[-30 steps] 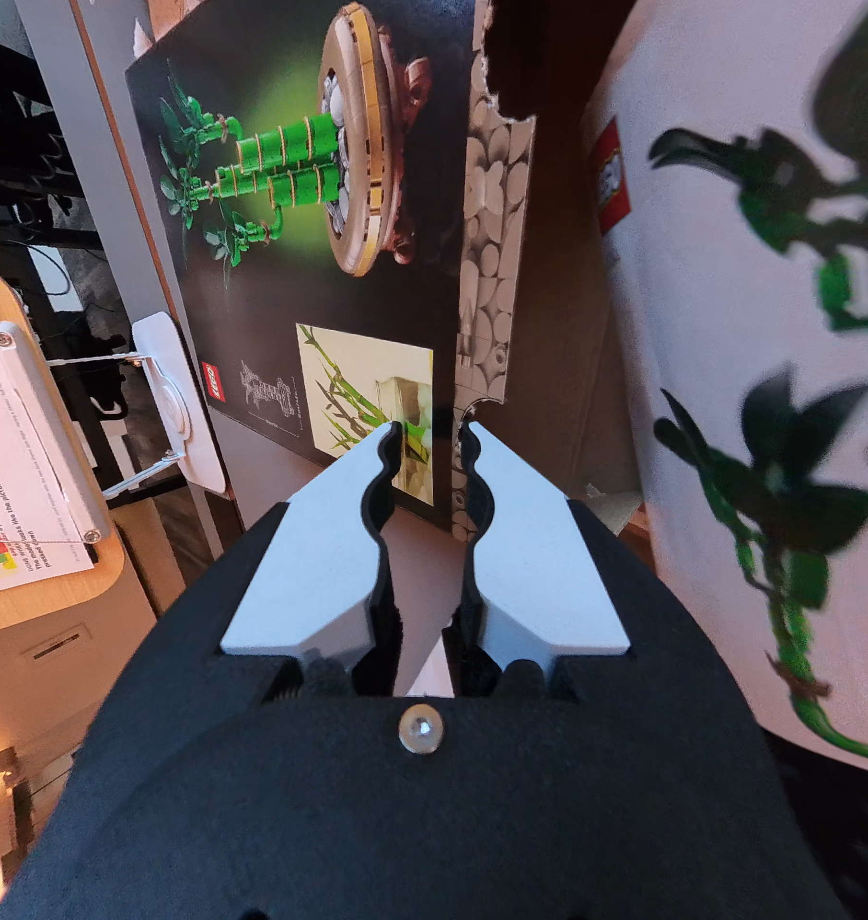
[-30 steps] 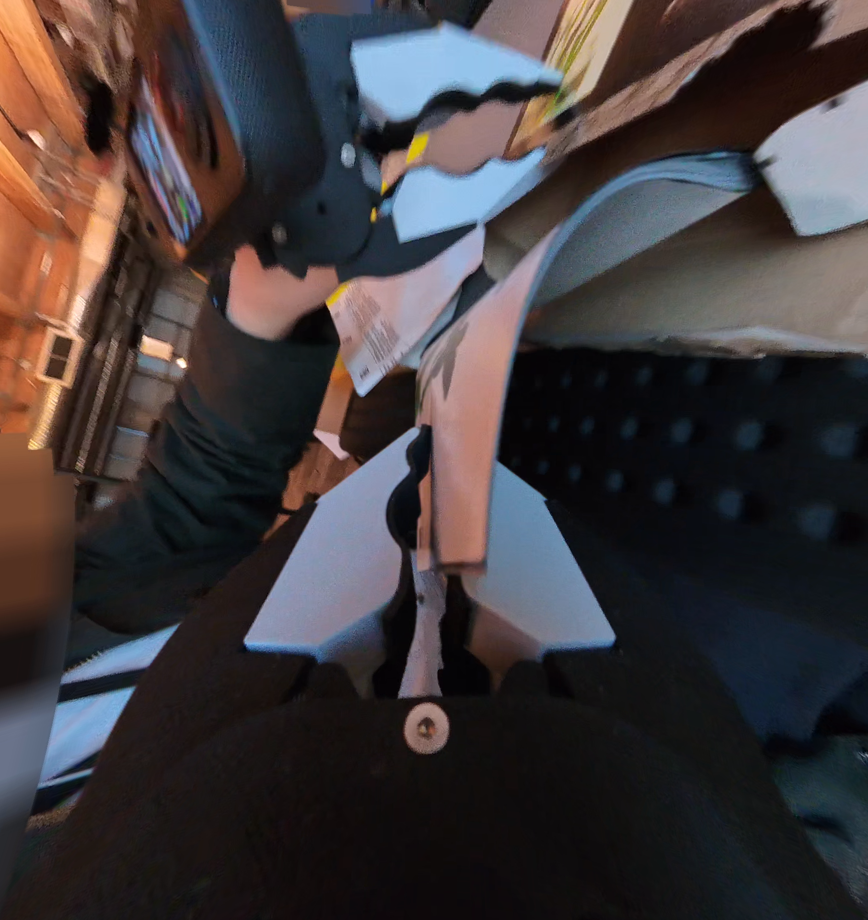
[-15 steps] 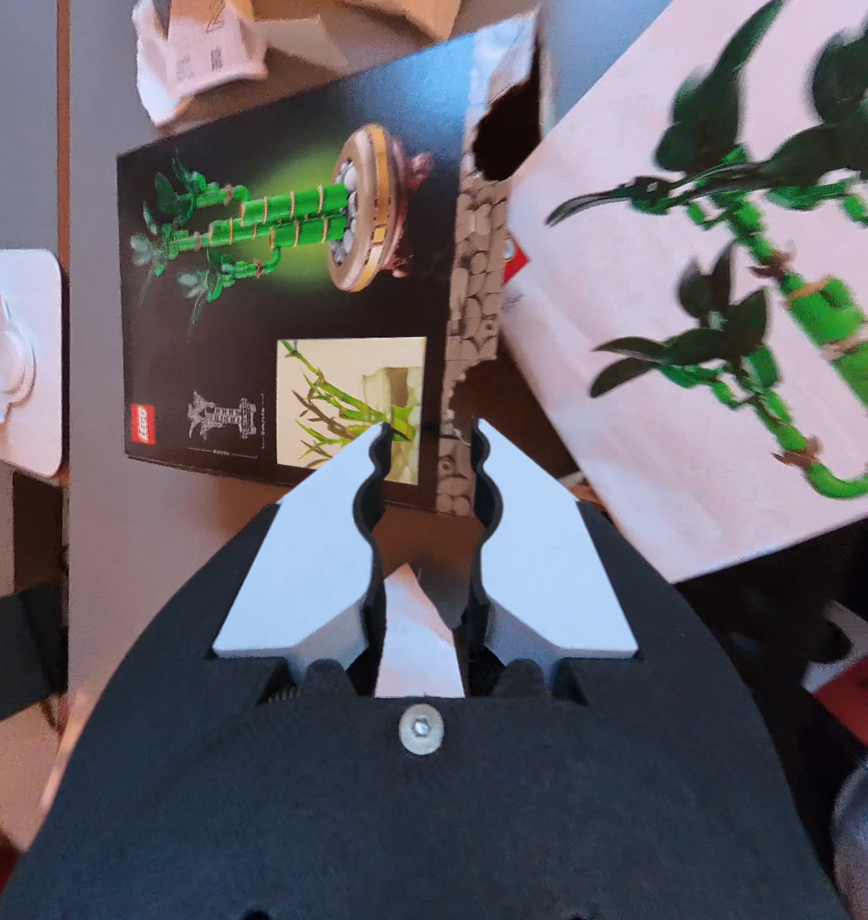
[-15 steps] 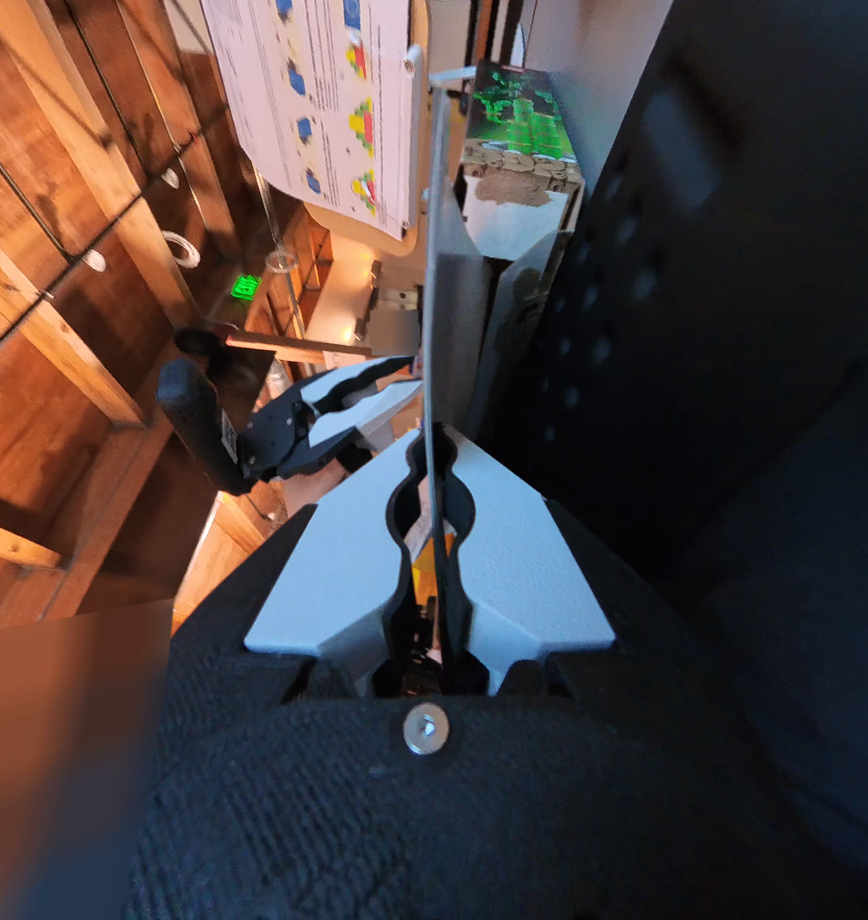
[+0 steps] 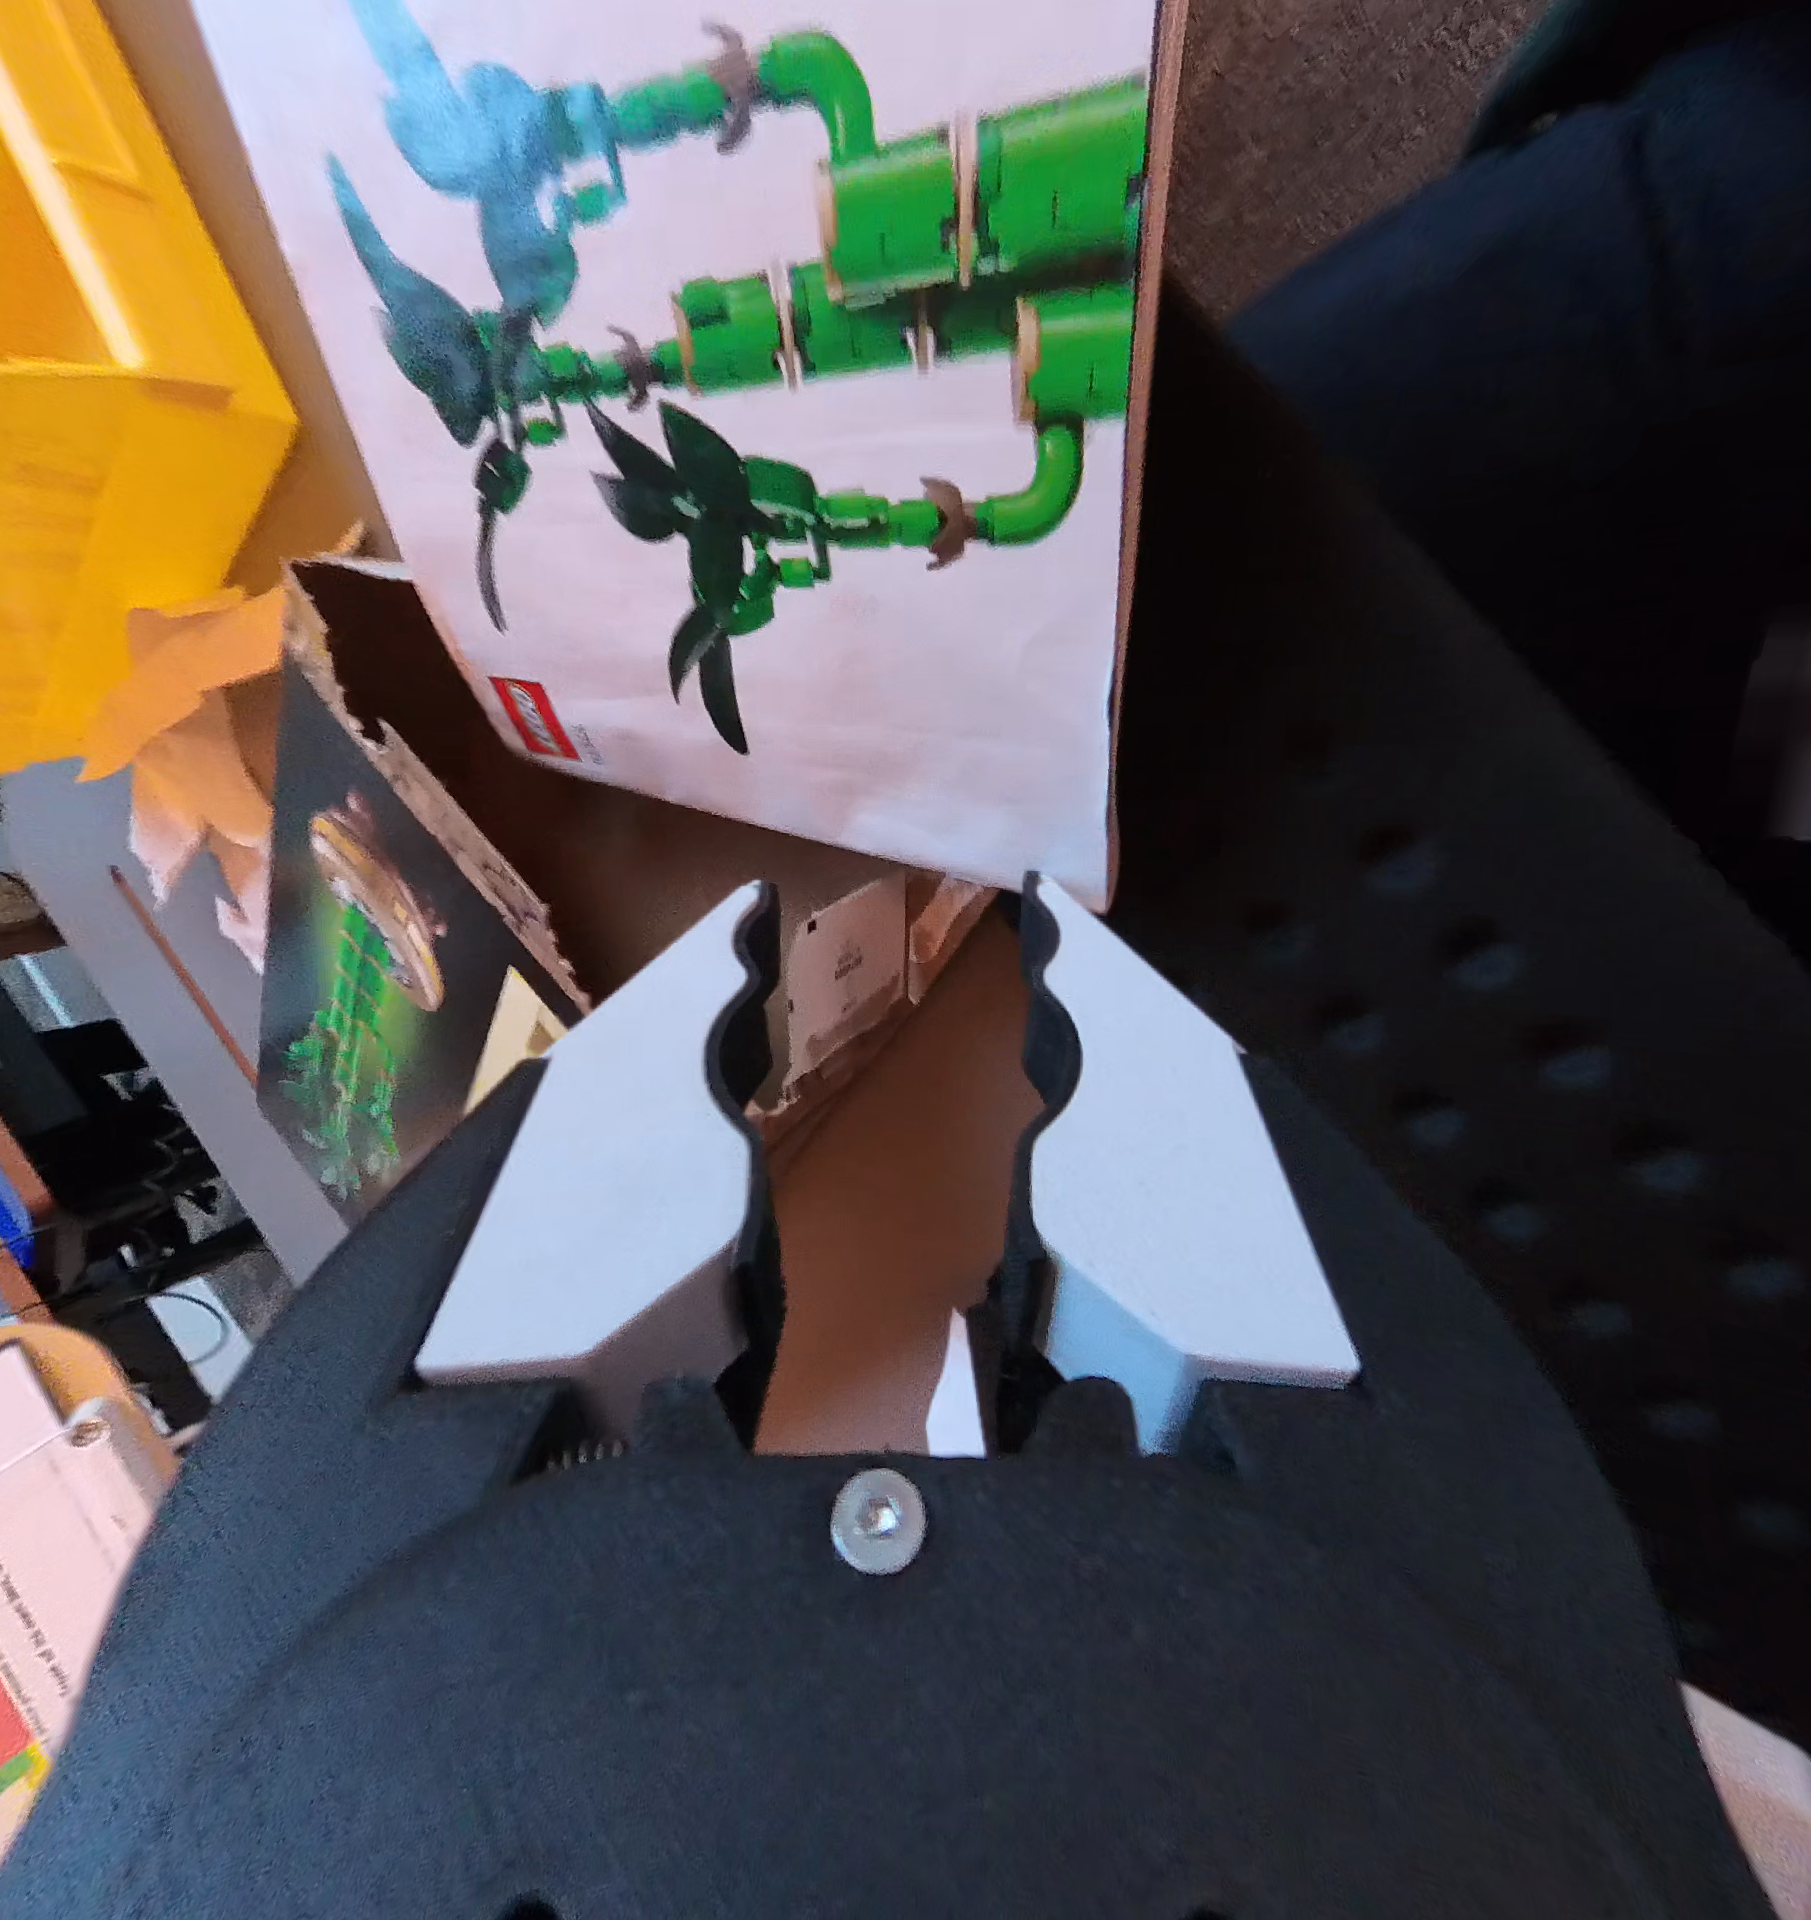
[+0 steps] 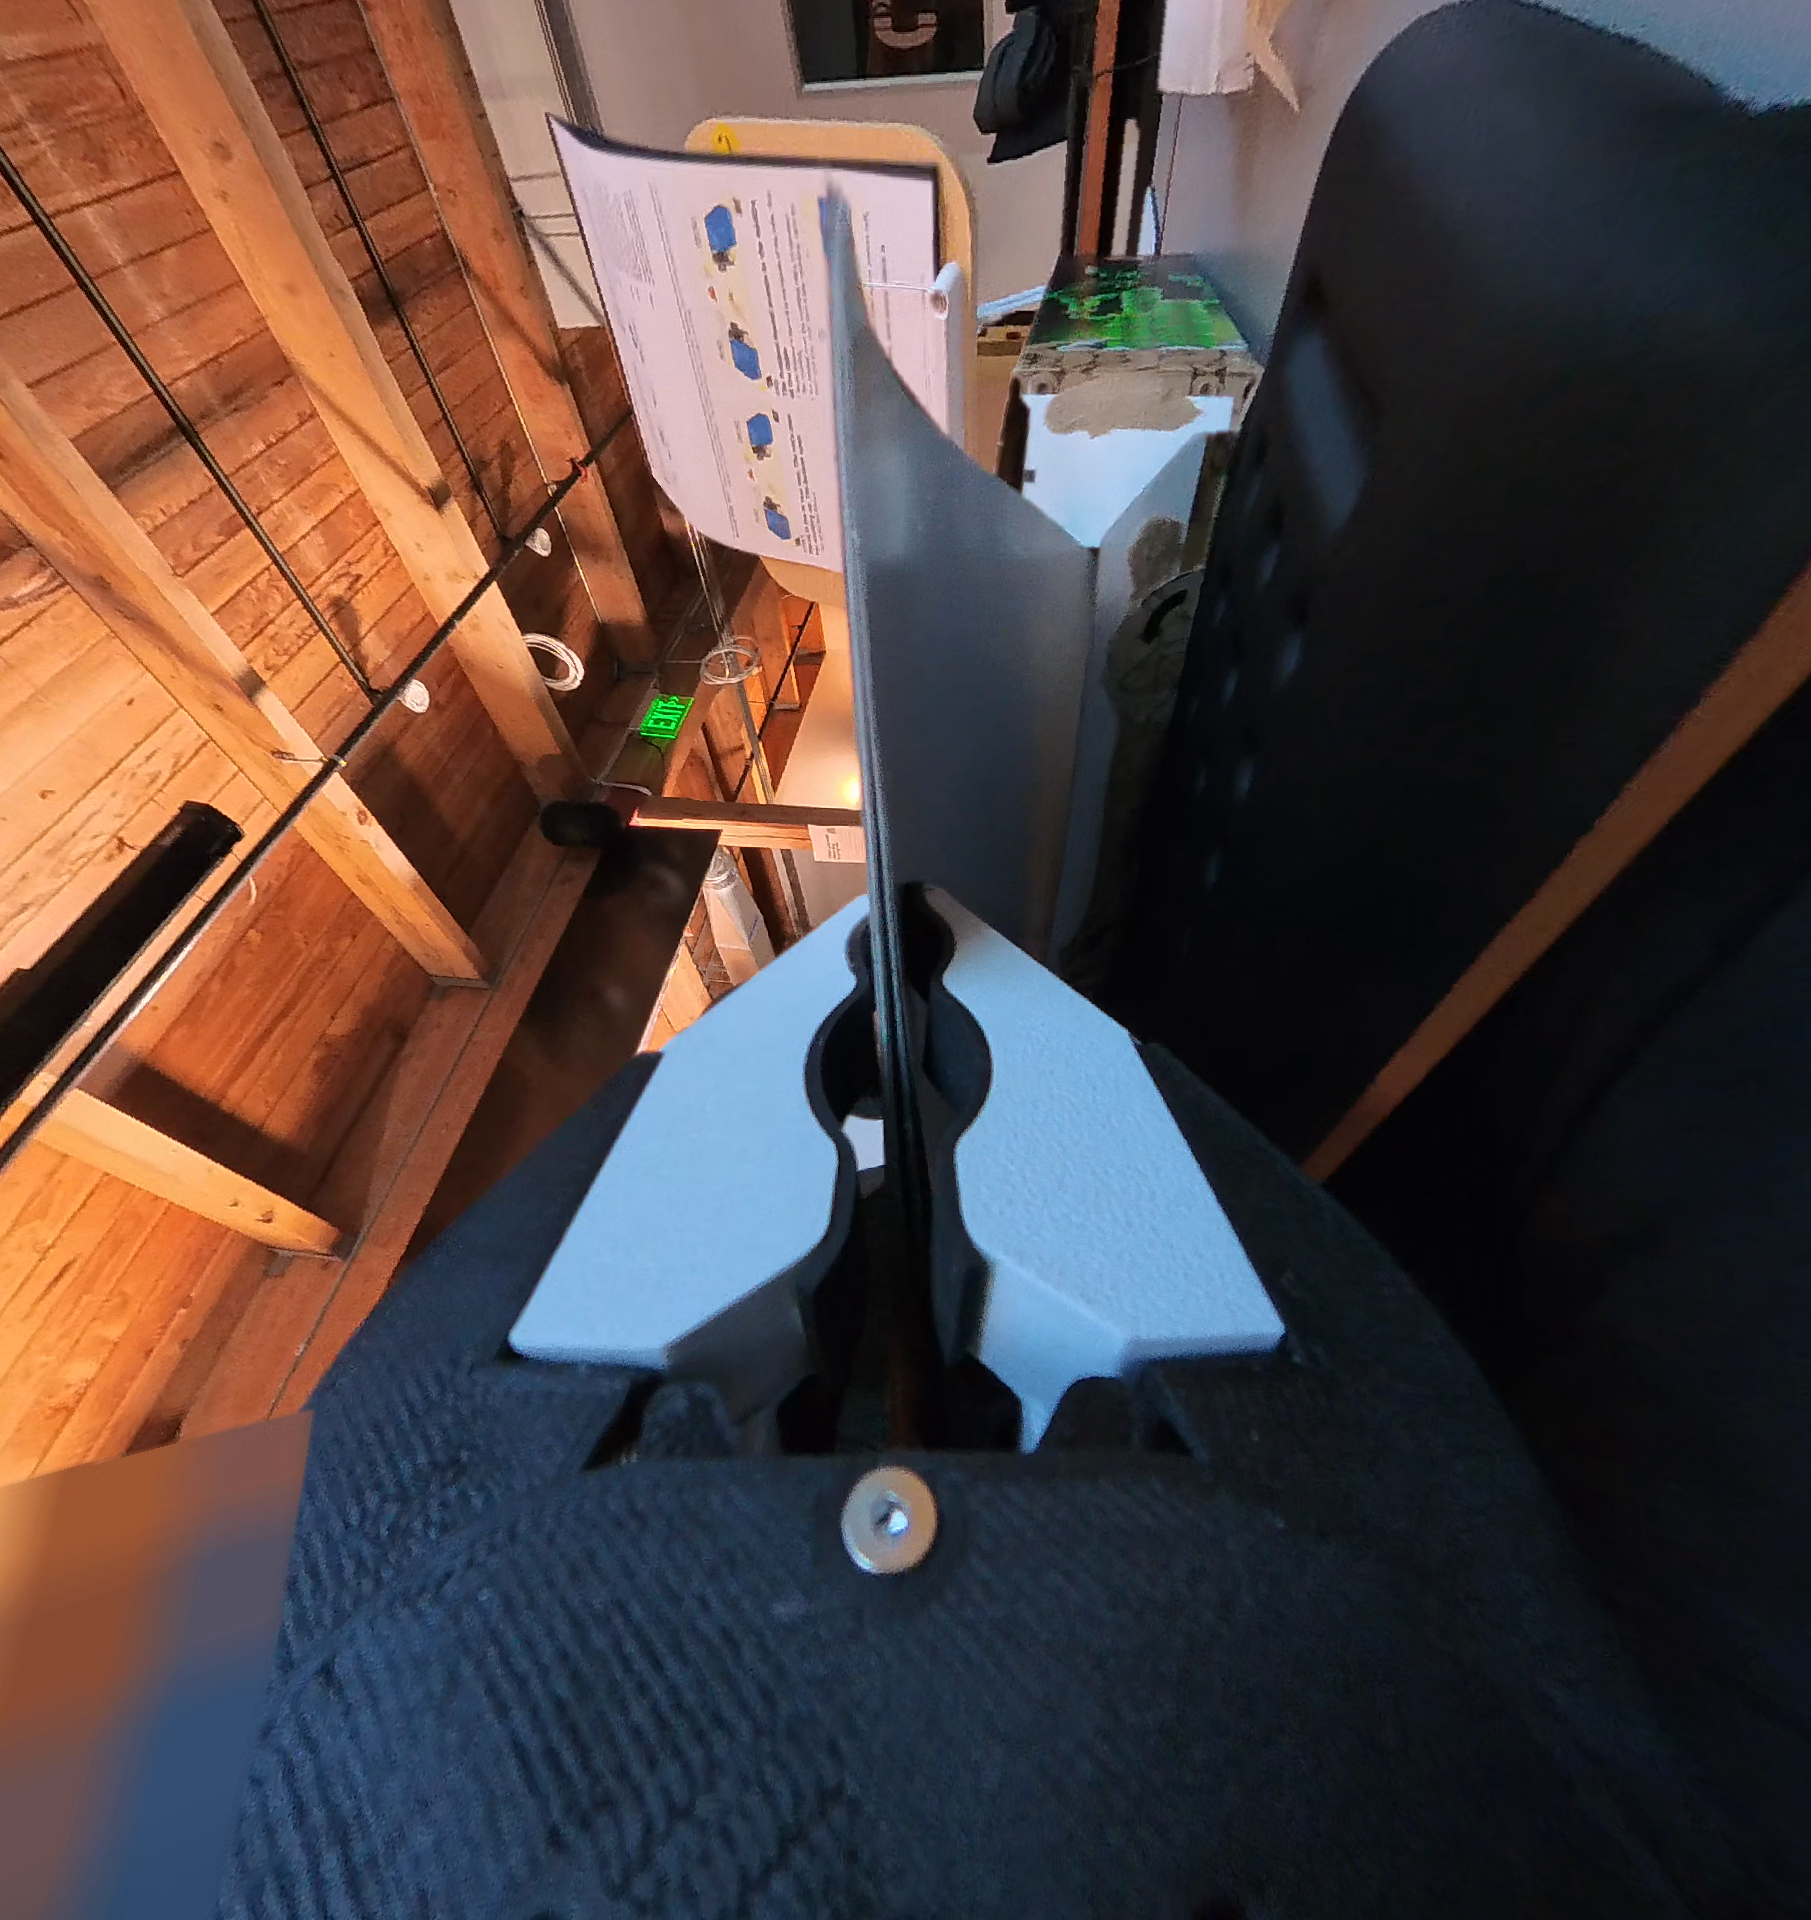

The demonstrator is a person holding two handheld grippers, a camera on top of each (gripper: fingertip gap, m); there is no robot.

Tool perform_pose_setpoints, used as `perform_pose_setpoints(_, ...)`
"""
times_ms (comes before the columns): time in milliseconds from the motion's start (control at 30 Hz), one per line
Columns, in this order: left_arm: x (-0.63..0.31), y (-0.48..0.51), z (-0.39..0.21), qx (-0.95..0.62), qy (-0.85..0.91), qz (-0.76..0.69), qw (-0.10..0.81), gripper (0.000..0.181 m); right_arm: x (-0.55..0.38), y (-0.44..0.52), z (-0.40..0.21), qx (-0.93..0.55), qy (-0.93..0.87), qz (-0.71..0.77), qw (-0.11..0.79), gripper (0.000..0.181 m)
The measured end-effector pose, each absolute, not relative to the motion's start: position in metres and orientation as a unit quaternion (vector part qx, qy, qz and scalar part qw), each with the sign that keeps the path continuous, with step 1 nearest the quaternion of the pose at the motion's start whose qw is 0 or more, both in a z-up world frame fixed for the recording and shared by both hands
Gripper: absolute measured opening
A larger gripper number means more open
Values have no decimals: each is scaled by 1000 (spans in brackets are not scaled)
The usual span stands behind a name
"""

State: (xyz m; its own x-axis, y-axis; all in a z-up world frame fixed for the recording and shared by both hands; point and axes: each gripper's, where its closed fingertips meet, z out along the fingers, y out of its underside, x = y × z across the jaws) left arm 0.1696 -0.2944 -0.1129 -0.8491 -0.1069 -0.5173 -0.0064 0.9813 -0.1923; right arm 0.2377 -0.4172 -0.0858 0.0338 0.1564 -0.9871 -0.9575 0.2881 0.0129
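Observation:
My left gripper (image 5: 890, 914) is open and points into the brown inside of a torn-open cardboard box (image 5: 880, 1164). The box's dark printed face (image 5: 350, 997) with a bamboo picture stands to the left. A white booklet (image 5: 828, 665) with a green bamboo picture hangs just above the fingertips, and its lower corner is at the right fingertip (image 5: 1077, 935). My right gripper (image 6: 896, 904) is shut on this booklet (image 6: 953, 644), seen edge-on and standing upward. The box (image 6: 1129, 332) shows beyond it.
A yellow bin (image 5: 70, 343) is at the upper left. A black perforated panel (image 5: 1503, 1091) fills the right side and also shows in the right wrist view (image 6: 1503, 520). A printed sheet on a wooden board (image 6: 714, 353) stands behind the booklet. Small white packets (image 5: 844, 977) lie inside the box.
The left view has swung down into the box and its jaws have opened wider. The booklet now hangs close above them. The left gripper has left the right wrist view.

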Motion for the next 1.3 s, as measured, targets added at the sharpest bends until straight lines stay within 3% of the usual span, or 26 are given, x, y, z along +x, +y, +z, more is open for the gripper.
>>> perform_pose_setpoints(167, 174, -275, -128, -31, 968, -30, 246, 49, 249, -419, -86, -361, 532, 465, 609, 0)
perform_pose_setpoints(333, 186, -270, -120, 16, 951, 5, 308, 7, 263, -425, -85, -336, 545, 437, 631, 0)
perform_pose_setpoints(633, 173, -290, -113, 87, 933, -6, 350, 6, 269, -442, -76, -262, 567, 387, 679, 0)
perform_pose_setpoints(800, 157, -322, -105, 135, 918, -26, 371, 6, 262, -442, -85, -331, 571, 315, 683, 1)
perform_pose_setpoints(1067, 147, -357, -103, 163, 904, -50, 391, 7, 276, -480, -70, -311, 575, 218, 725, 0)
perform_pose_setpoints(1300, 153, -366, -101, 162, 896, -52, 409, 7, 274, -461, -80, -322, 588, 249, 699, 0)
